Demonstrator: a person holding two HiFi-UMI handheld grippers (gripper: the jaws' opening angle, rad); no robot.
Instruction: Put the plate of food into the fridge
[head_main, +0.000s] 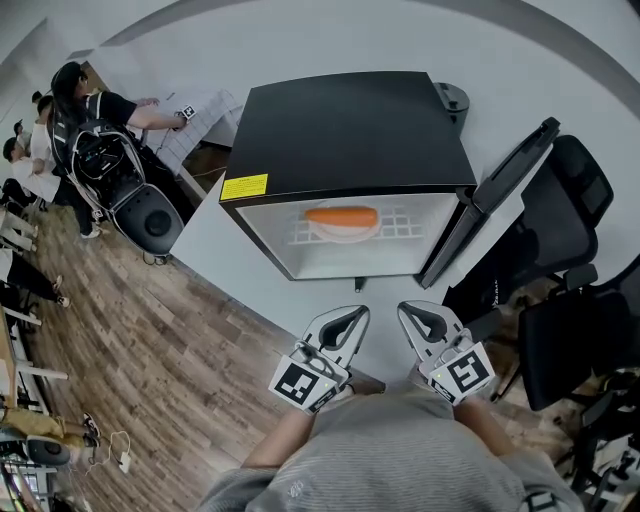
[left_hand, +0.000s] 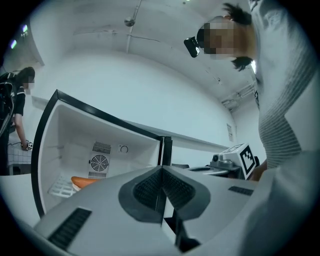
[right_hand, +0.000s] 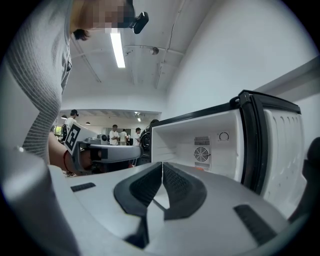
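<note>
Small black-topped fridge w/ white interior (head_main: 345, 130) sits on the pale grey tabletop (head_main: 230, 270), at 12 o'clock from both tools in the head view. Its black-edged door (head_main: 490, 195) stands open toward 2 o'clock. The white round plate w/ long orange food (head_main: 342, 222) is inside the fridge, approx mid-width on the white wire shelf (head_main: 405, 225), well apart from both tools. Yellow label (head_main: 244, 187) is on the fridge's front top edge, at the 9 o'clock corner. Left tool (head_main: 355, 315) and right tool (head_main: 412, 312) are side by side near the tabletop's front edge, at 6 o'clock from the fridge opening, both in front of the person's grey sweater (head_main: 400, 460). Left gripper view: left tool (left_hand: 161, 185) has its dark ribbed pads pressed together, nothing between, and the orange food shows at 9 o'clock below a round fan grille (left_hand: 99, 162) on the back wall. Right gripper view: right tool (right_hand: 161, 182) also has its pads closed tip to tip, empty, w/ the fridge cavity at 1 o'clock. Black office chairs (head_main: 570, 200) stand at 3 o'clock, and people (head_main: 90, 110) by another table at 10 o'clock on the wood floor (head_main: 150, 340).
</note>
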